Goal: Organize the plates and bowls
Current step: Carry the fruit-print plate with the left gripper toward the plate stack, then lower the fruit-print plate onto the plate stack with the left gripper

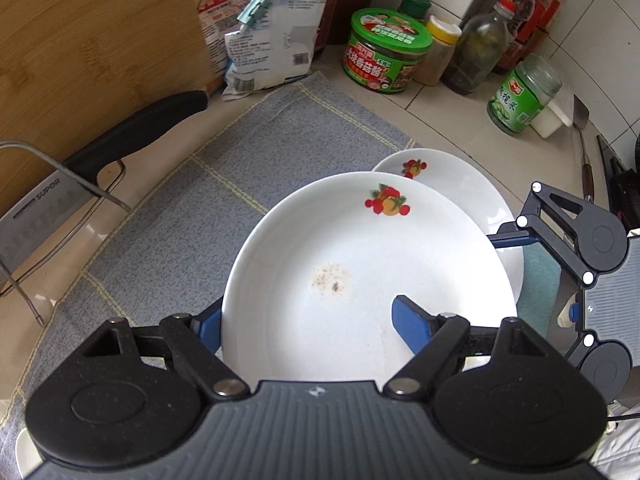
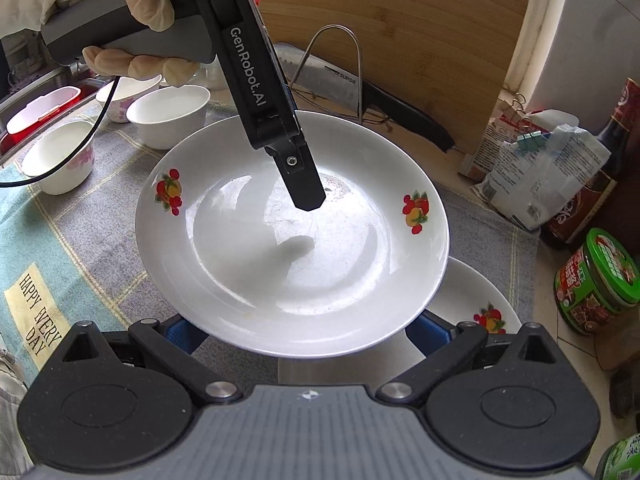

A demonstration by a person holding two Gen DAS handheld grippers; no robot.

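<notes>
A white plate point(image 1: 360, 264) point(image 2: 288, 248) with fruit prints is lifted off the cloth. My left gripper point(image 1: 308, 316) point(image 2: 306, 196) is shut on its rim, one blue finger point(image 1: 410, 320) inside the dish and the other under it. A second plate point(image 1: 460, 188) point(image 2: 468, 300) of the same kind lies on the counter, partly beneath the lifted one. My right gripper point(image 2: 306, 336) point(image 1: 540, 276) stands open at the lifted plate's near rim, its fingertips hidden under the plate. Three white bowls point(image 2: 168, 116) sit at the far left of the cloth.
A grey checked cloth point(image 1: 200, 200) covers the counter. A cleaver point(image 1: 40, 216) hangs in a wire rack before a wooden cutting board point(image 1: 100, 40). Bags point(image 1: 272, 28), jars point(image 1: 384, 52) and bottles point(image 1: 480, 52) crowd the tiled corner. A sink with a red container point(image 2: 40, 108) lies left.
</notes>
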